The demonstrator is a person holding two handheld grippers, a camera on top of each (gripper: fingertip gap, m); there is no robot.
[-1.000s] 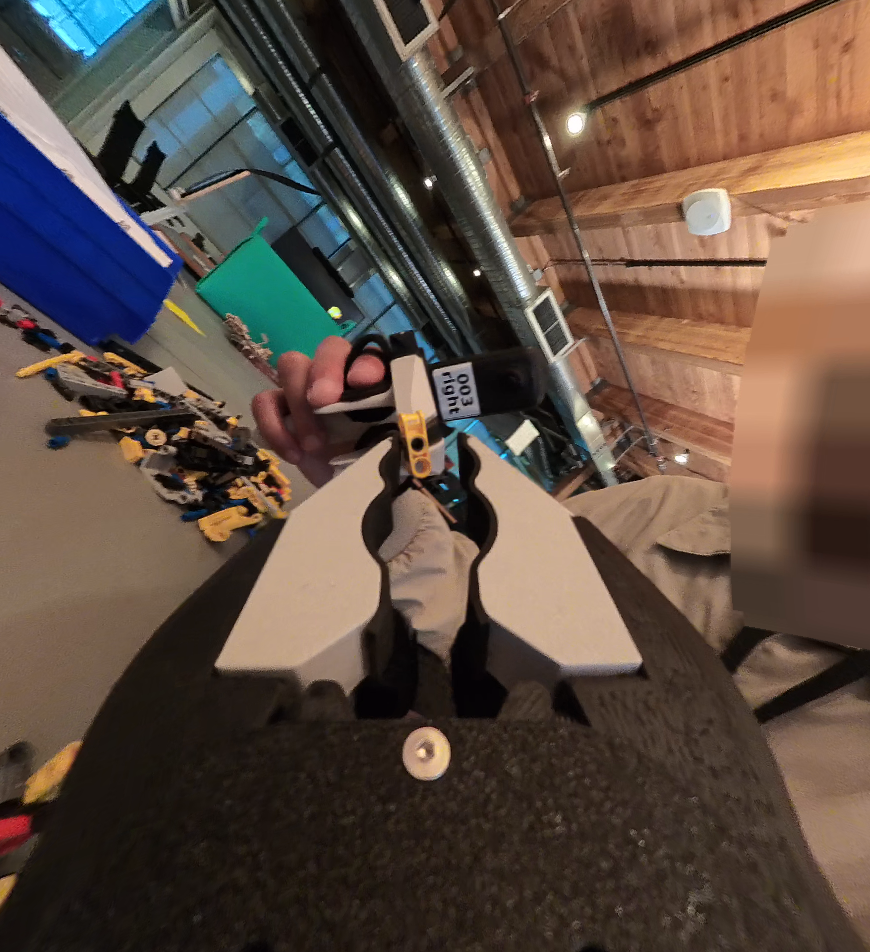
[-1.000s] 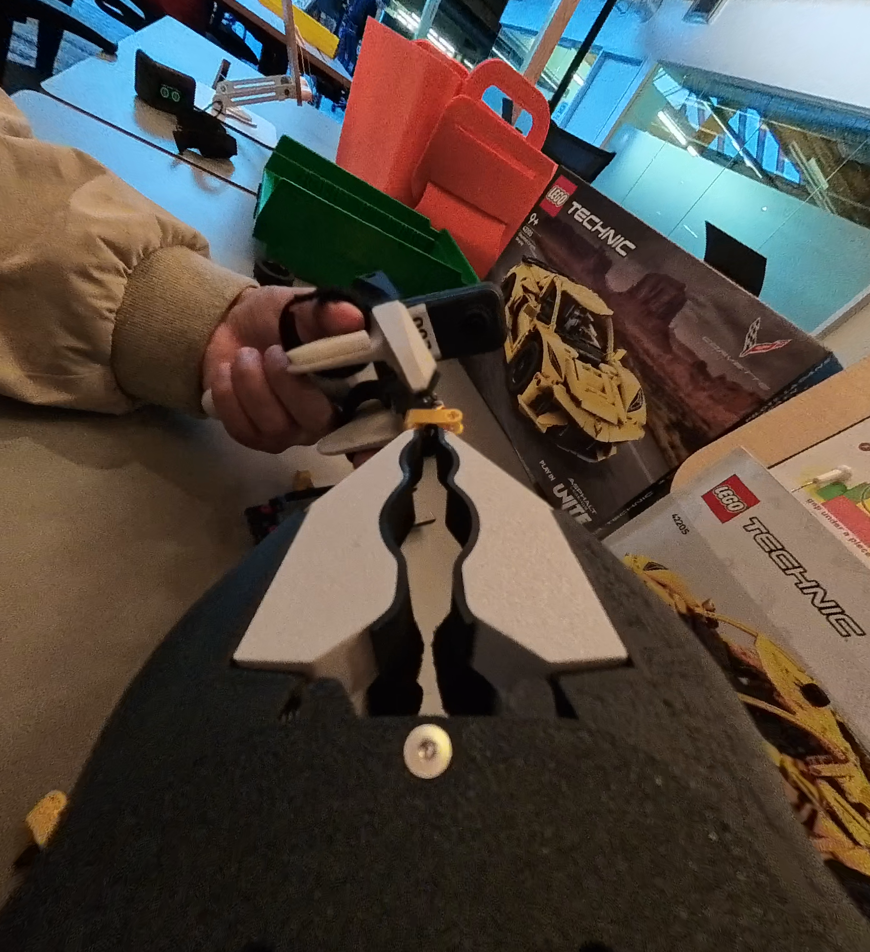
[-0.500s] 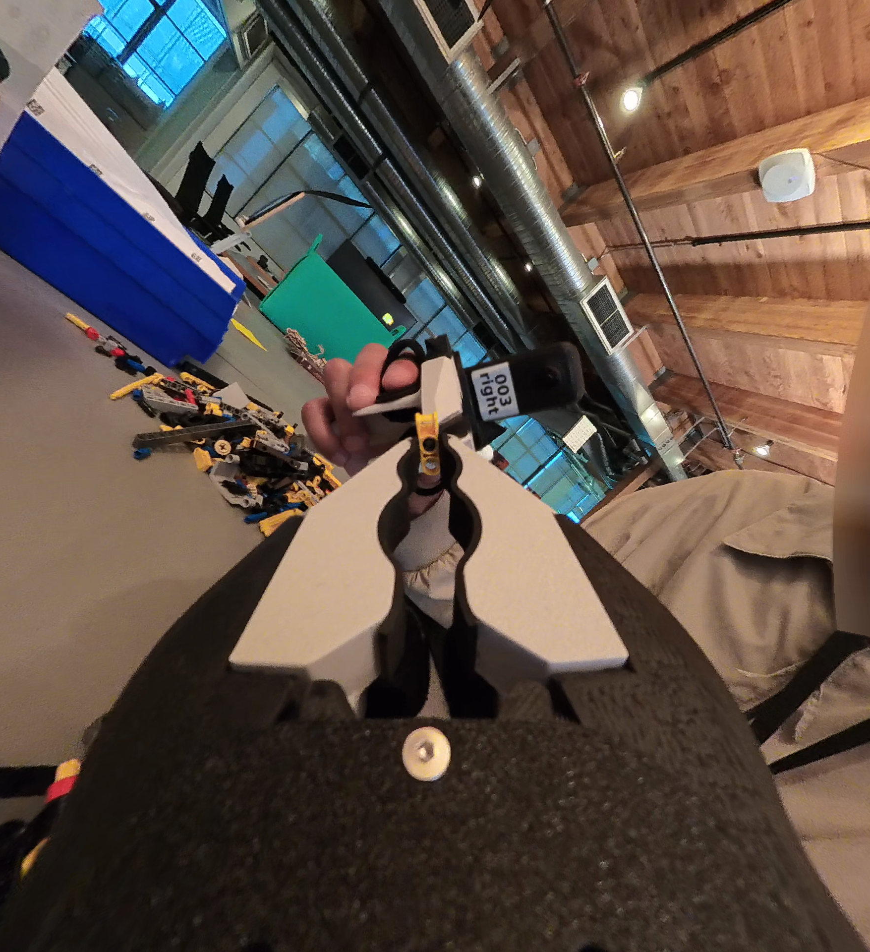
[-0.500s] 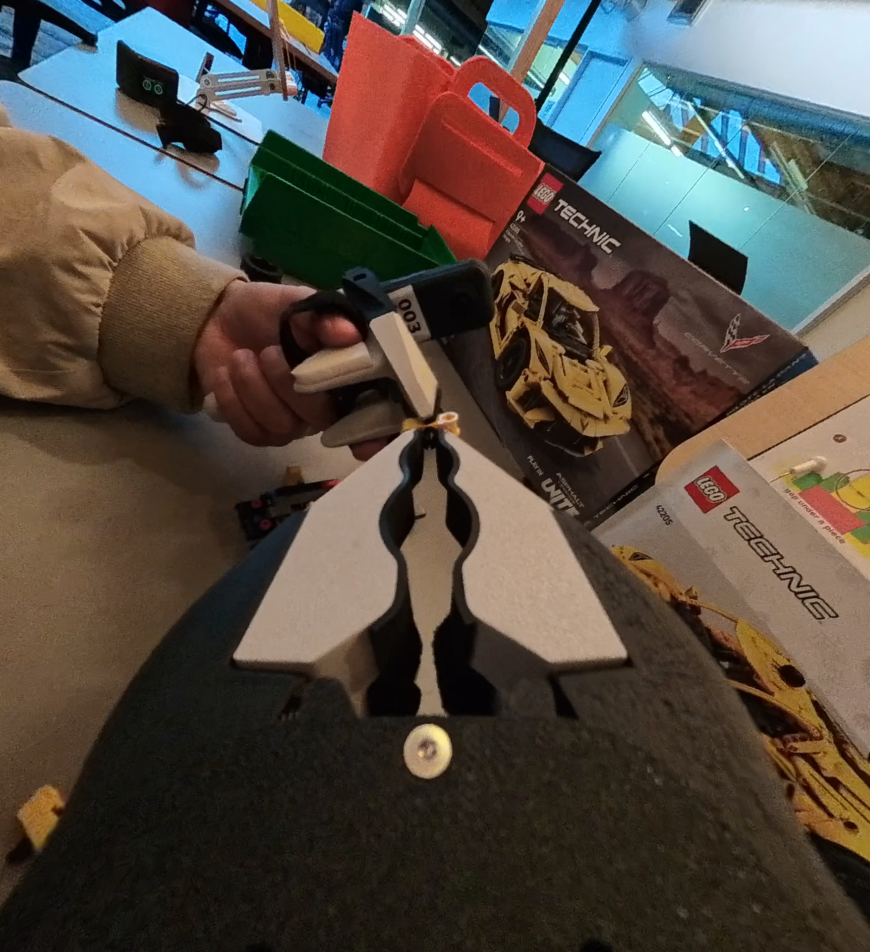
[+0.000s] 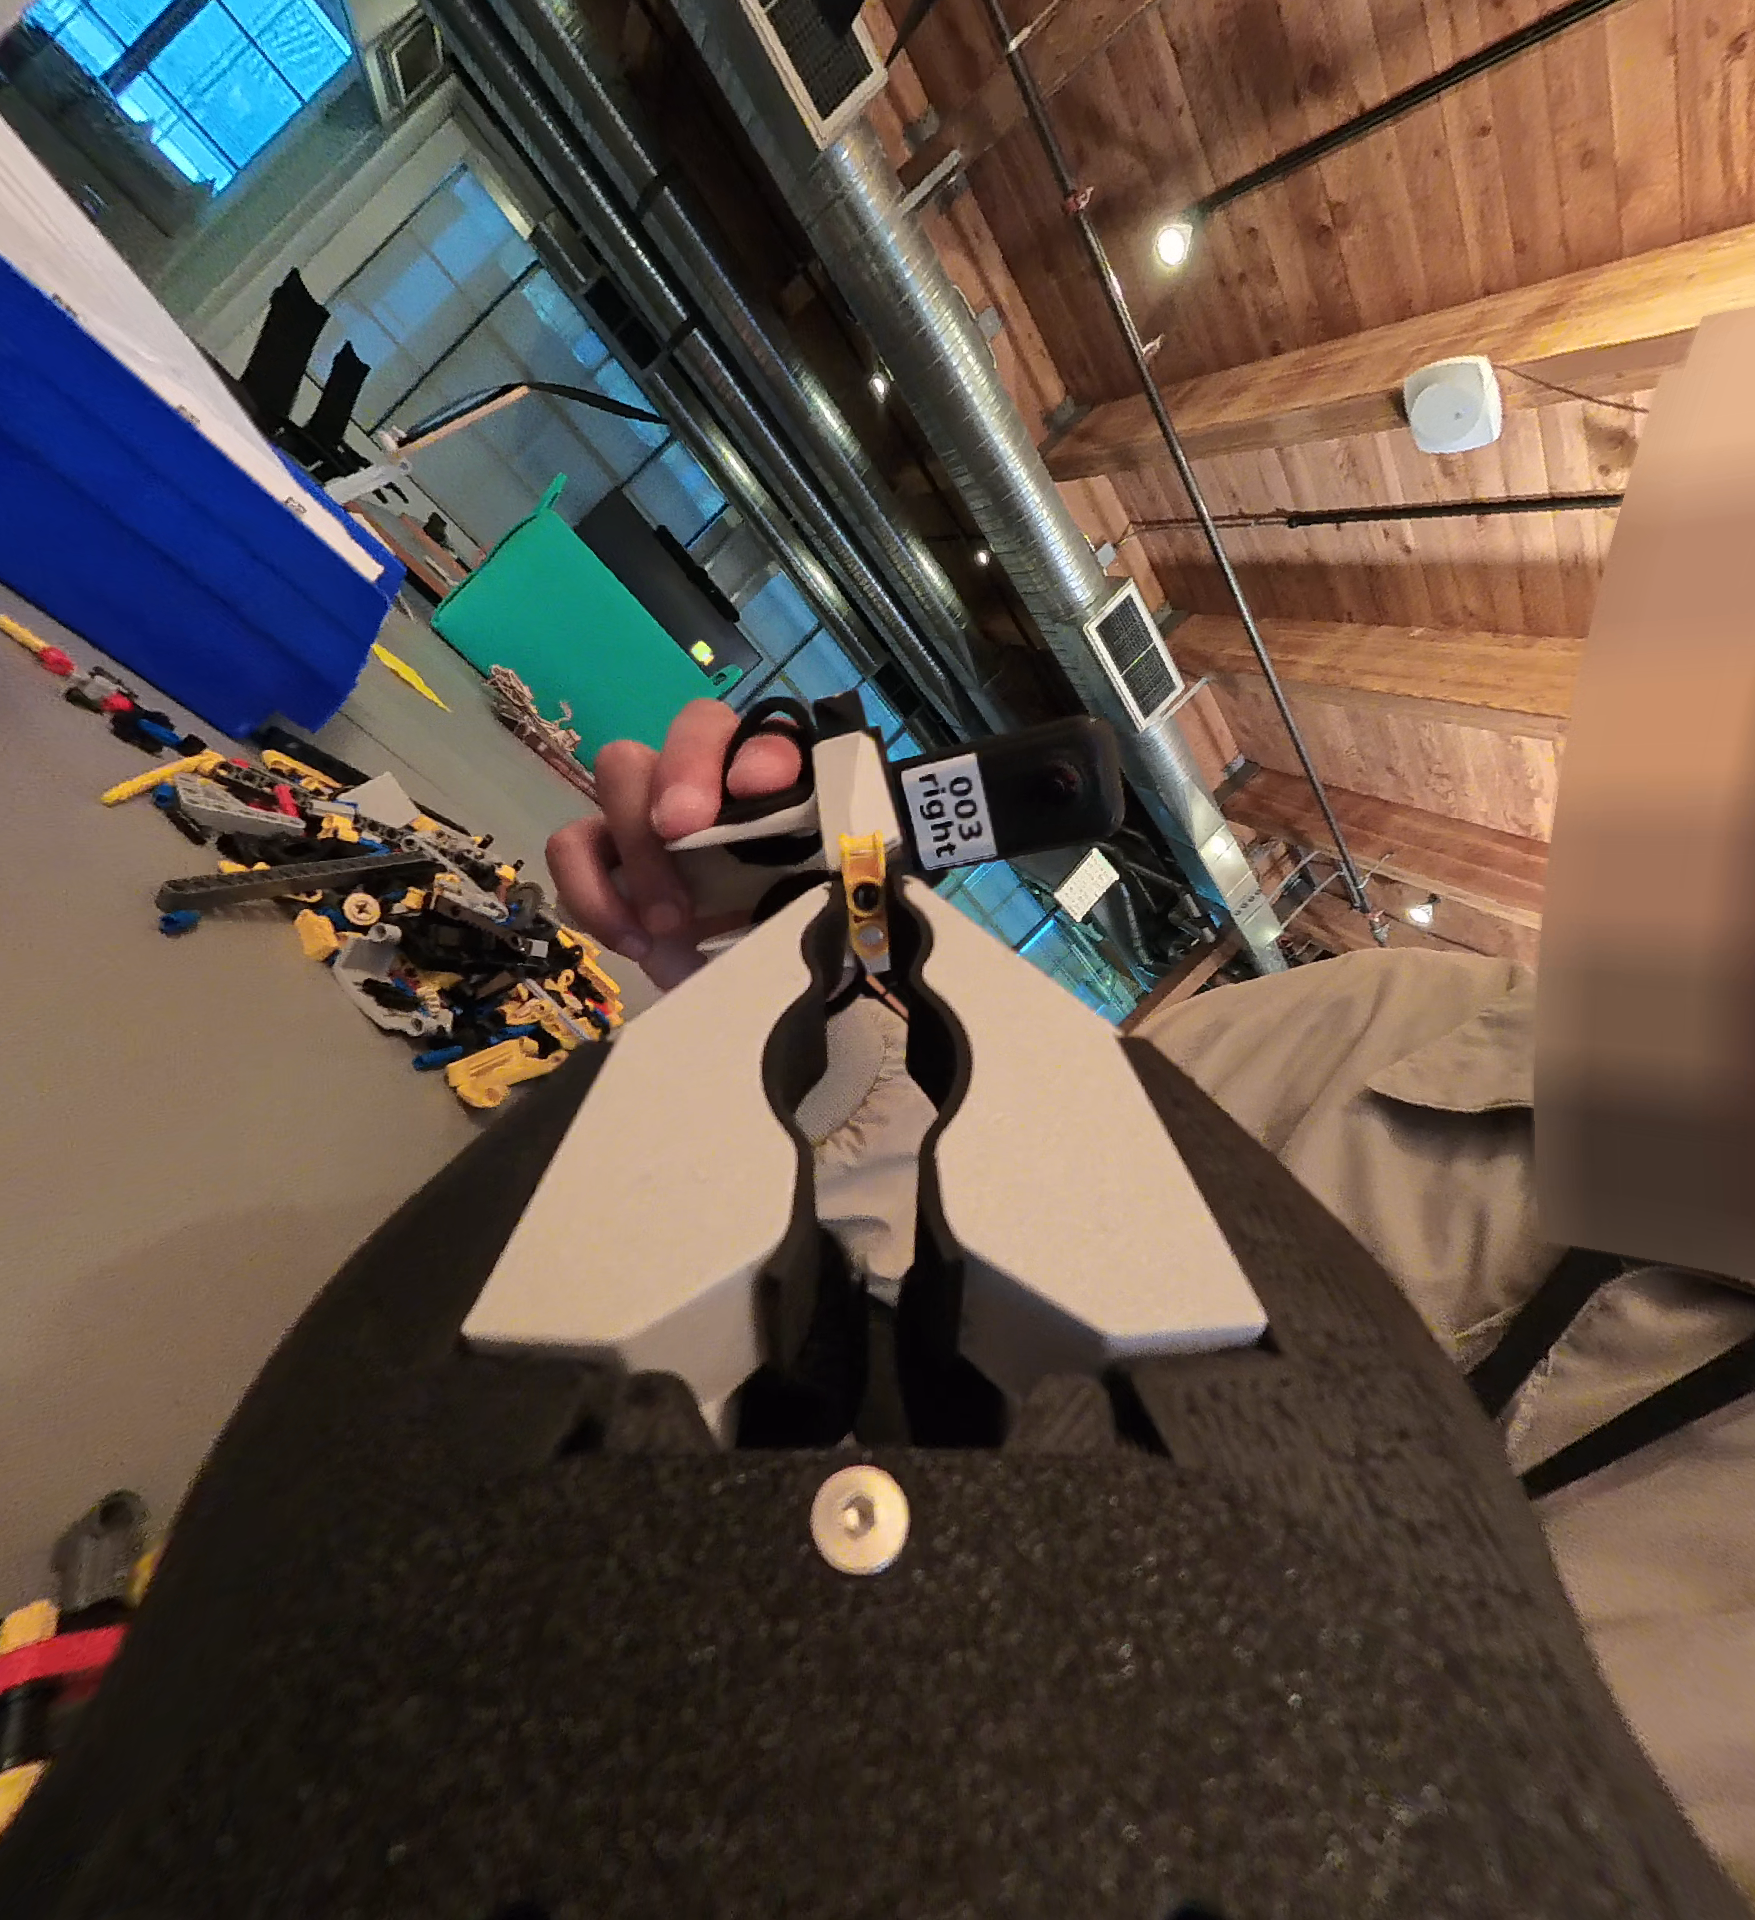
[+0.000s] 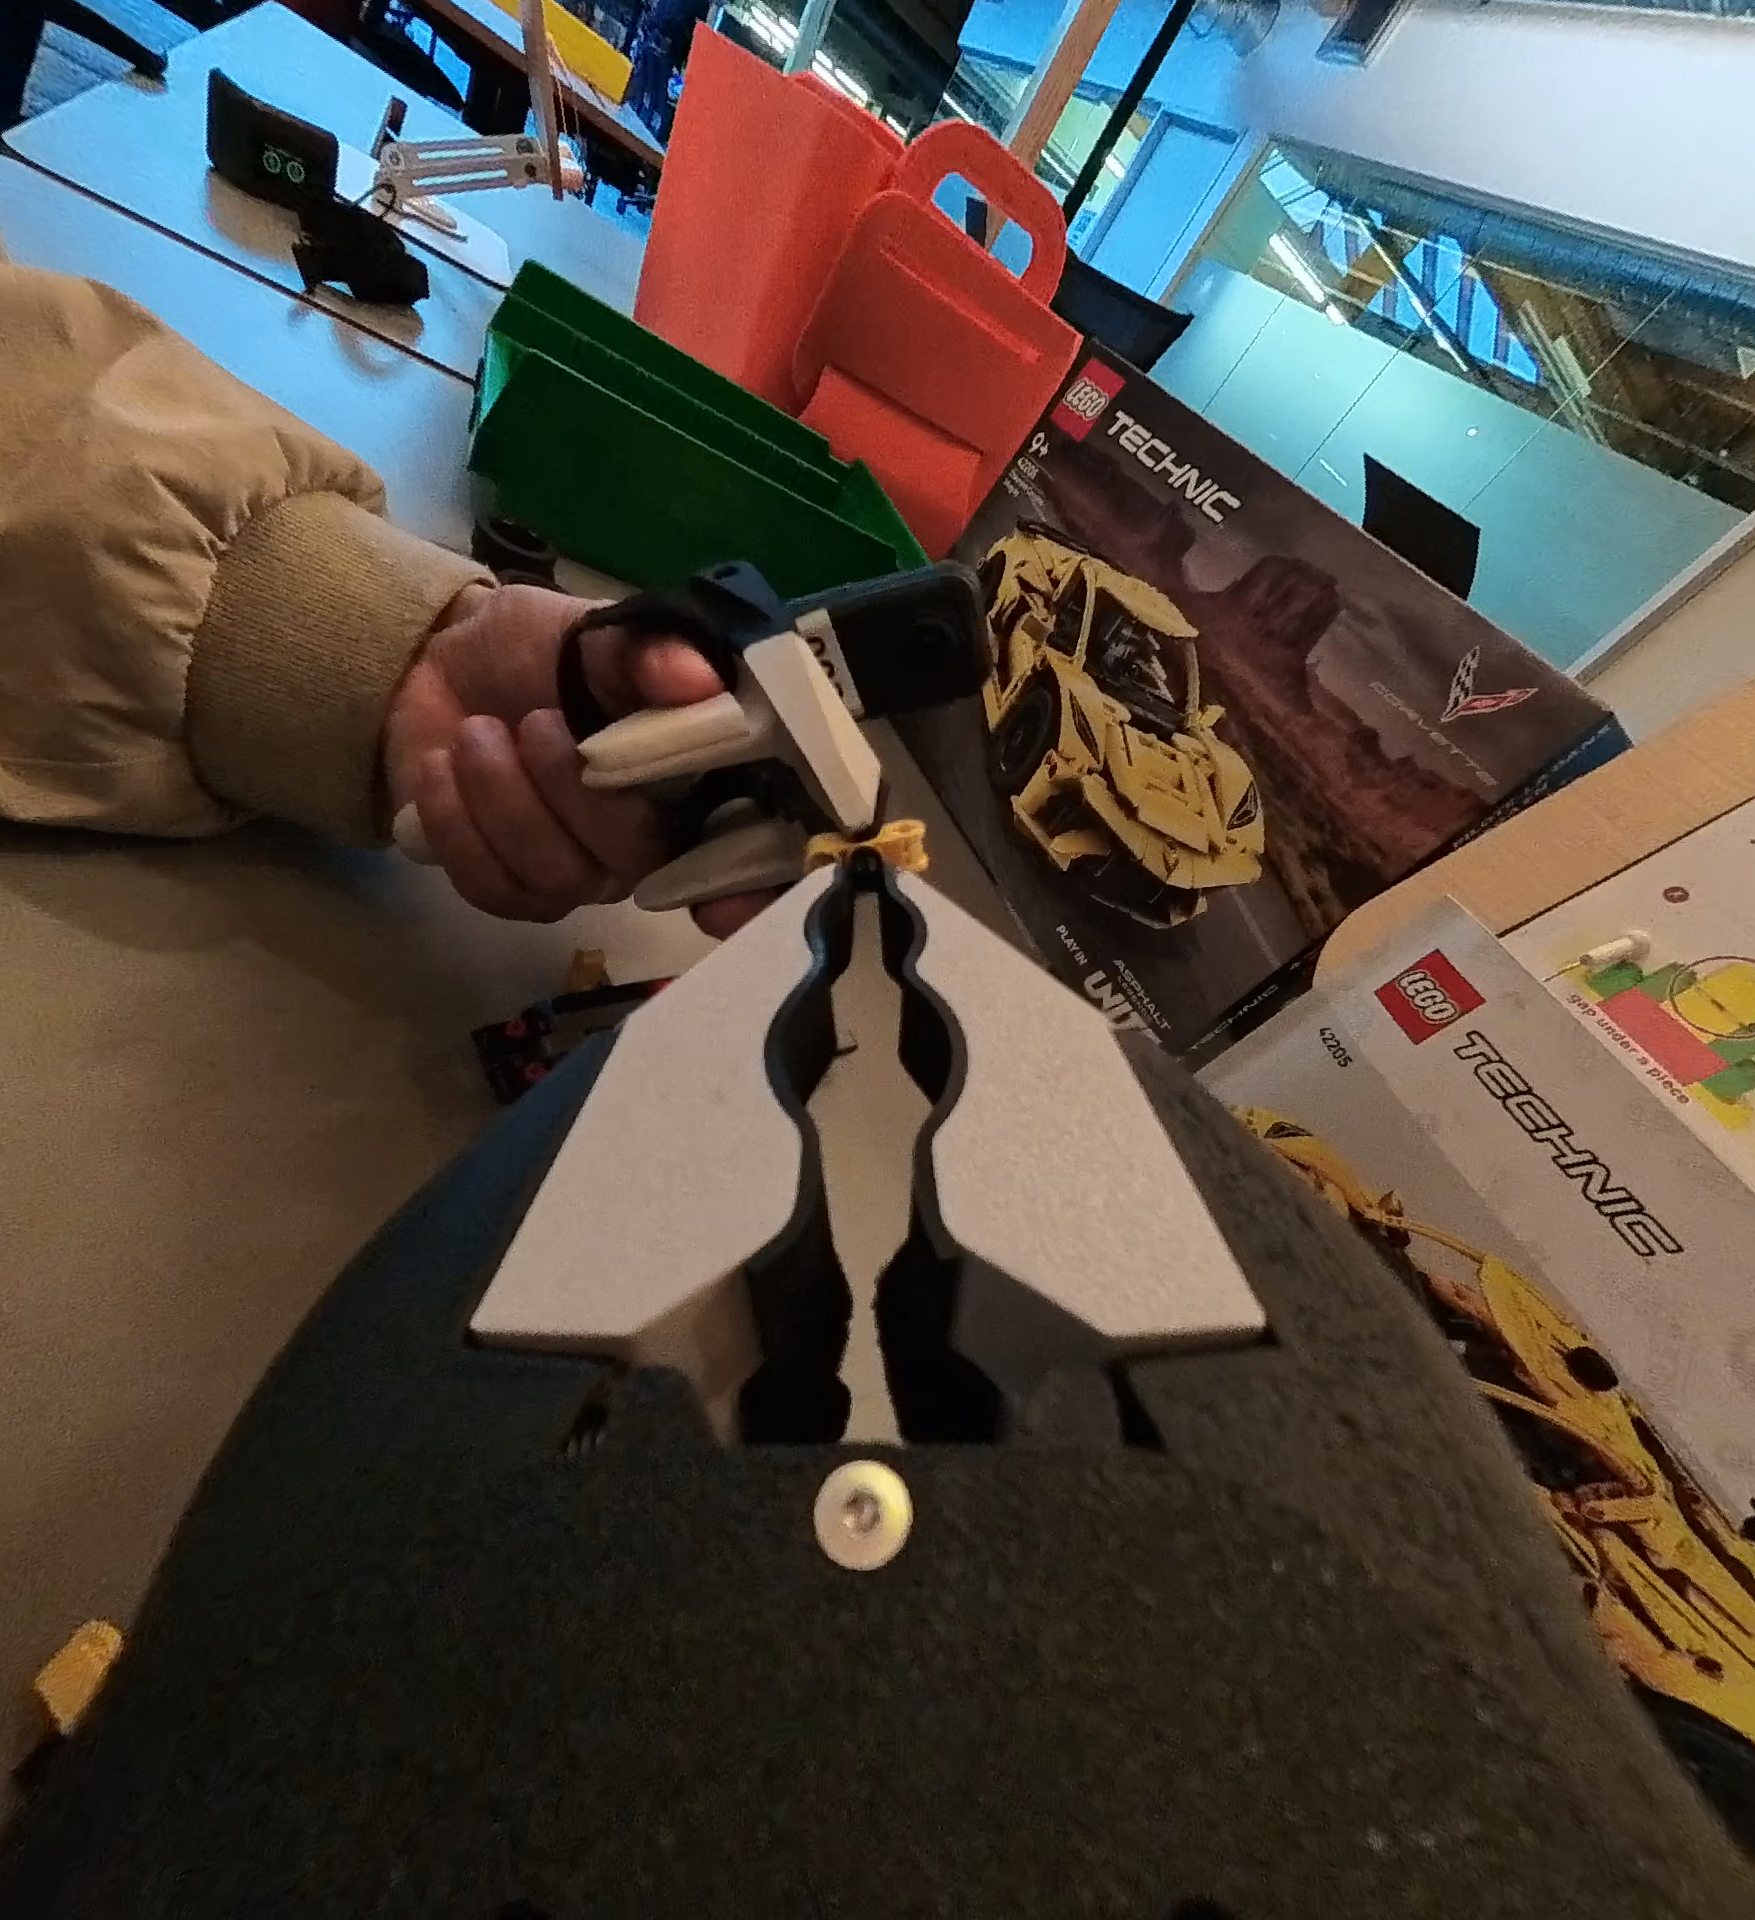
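Observation:
A small yellow connector (image 5: 865,902) is pinched at the tips of my left gripper (image 5: 865,920), which is shut on it above the grey table. My right gripper (image 5: 857,836), held by a hand, meets it tip to tip from the far side. In the right wrist view my right gripper (image 6: 860,883) is shut on a small black pin (image 6: 862,860) that sits in the yellow connector (image 6: 894,836). The left gripper (image 6: 842,836), held by a hand in a beige sleeve, clamps the connector from beyond.
A pile of loose yellow, black and grey parts (image 5: 416,914) lies on the grey table (image 5: 125,1143), with a blue bin (image 5: 125,488) behind. The right wrist view shows a green bin (image 6: 665,457), an orange bag (image 6: 852,281), the set's box (image 6: 1268,707) and a booklet (image 6: 1538,1195).
Both grippers stay shut and tip to tip on the yellow connector. The pair has only swayed a little, tilting the background in the left wrist view.

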